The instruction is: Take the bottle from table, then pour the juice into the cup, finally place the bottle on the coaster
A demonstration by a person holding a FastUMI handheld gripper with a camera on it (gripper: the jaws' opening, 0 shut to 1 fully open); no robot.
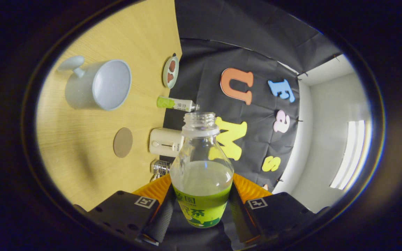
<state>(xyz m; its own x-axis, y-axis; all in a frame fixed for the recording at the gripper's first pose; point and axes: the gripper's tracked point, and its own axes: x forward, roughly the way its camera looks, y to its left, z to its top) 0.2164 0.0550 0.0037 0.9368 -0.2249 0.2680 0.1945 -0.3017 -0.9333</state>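
You have the uncapped juice bottle [201,167] clamped in the hand-held gripper [201,205], both fingers pressing its labelled lower body, and the whole view is rolled hard over, so the worktop [92,167] stands up on the left. The liquid fills roughly the lower half and sits level well below the open neck, so I judge that you are in the pour step with nothing leaving the mouth yet.

The pale cup [98,84], with its handle on its far side, lies well apart from the bottle mouth, off to the left and further away. Carry the neck over the cup's opening before you tip any more; tipped here, the juice would land on bare wood. Once the mouth is over the rim, roll slowly and watch the liquid edge creep toward the neck.

The round brown coaster [123,142] lies nearer than the cup, with the white boxy appliance [164,141] just beside it. A second small bottle [175,103] and a little dish [170,71] lie beyond. Keep the grip firm, as only 2 fingers carry the load.
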